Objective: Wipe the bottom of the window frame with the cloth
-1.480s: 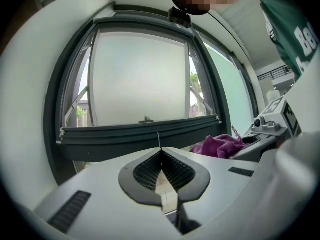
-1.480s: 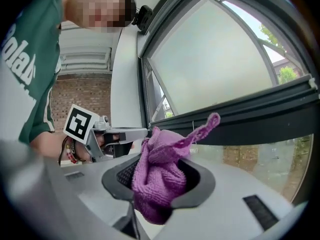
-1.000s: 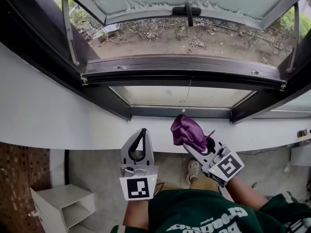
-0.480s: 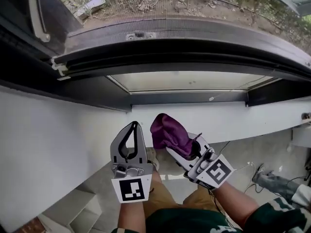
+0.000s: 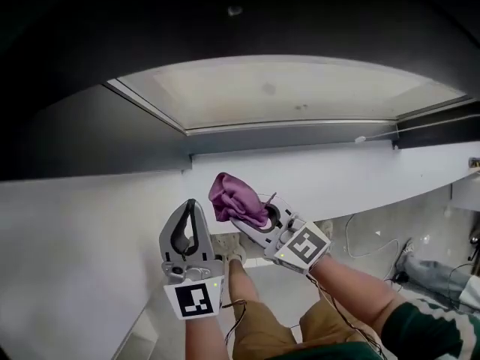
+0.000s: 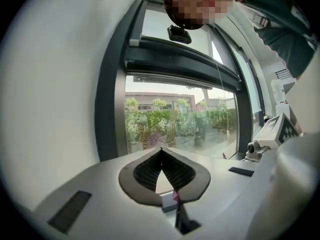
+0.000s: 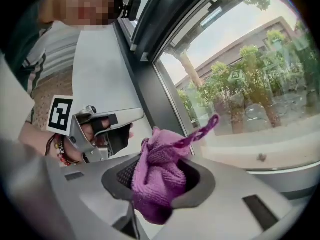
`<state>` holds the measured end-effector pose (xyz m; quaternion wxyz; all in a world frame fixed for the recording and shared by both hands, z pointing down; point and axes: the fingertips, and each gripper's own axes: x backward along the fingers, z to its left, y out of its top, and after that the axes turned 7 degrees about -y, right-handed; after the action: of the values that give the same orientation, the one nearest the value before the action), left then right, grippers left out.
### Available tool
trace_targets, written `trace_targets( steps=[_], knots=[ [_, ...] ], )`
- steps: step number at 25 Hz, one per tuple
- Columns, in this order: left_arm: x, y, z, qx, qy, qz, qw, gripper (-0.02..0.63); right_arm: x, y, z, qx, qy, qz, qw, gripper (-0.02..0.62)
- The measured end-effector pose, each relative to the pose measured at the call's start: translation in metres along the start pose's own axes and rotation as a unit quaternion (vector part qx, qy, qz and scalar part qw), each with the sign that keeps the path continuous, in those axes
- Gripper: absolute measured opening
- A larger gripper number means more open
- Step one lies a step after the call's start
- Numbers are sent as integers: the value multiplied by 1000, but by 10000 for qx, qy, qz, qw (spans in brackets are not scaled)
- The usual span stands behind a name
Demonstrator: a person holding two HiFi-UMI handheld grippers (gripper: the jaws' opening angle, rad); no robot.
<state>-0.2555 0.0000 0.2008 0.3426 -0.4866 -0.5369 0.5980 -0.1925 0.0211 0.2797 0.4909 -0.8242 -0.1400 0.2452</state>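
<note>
The purple cloth [image 5: 234, 195] is bunched up between the jaws of my right gripper [image 5: 250, 216], which is shut on it. It hangs in front of the white wall just below the dark window frame [image 5: 300, 136]. In the right gripper view the cloth [image 7: 159, 176] fills the right gripper [image 7: 162, 184], and a loose loop of it sticks up. My left gripper [image 5: 190, 204] is beside it on the left, shut with nothing in it. In the left gripper view the left gripper [image 6: 160, 151] points at the frame's dark upright [image 6: 107, 109].
A fixed glass pane [image 5: 300, 88] sits above the frame's lower rail. White wall [image 5: 75, 231] spreads to the left and under the frame. A thin cable [image 5: 364, 238] and someone's shoe and leg [image 5: 431, 272] lie on the floor at the right.
The head view has tipped down and closer, so the open sash and the ground outside have left it. Both grippers have shifted slightly left, and the right one still holds the cloth.
</note>
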Motion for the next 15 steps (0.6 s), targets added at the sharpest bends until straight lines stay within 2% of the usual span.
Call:
trace_targets(
  steps=[4,10,15],
  knots=[
    [-4,-40,23,213,158,-27,9996,3,-32,-22,-10,102,-22,-24,9999,153],
    [-26,-87,37,329,211,55,9992,3,-70,-56,-36,108,-146,32,9998,152],
    [-39,-128,44,472,171,270,9984,3,-102,-107,-57,81,-262,398,9988,153]
  ],
)
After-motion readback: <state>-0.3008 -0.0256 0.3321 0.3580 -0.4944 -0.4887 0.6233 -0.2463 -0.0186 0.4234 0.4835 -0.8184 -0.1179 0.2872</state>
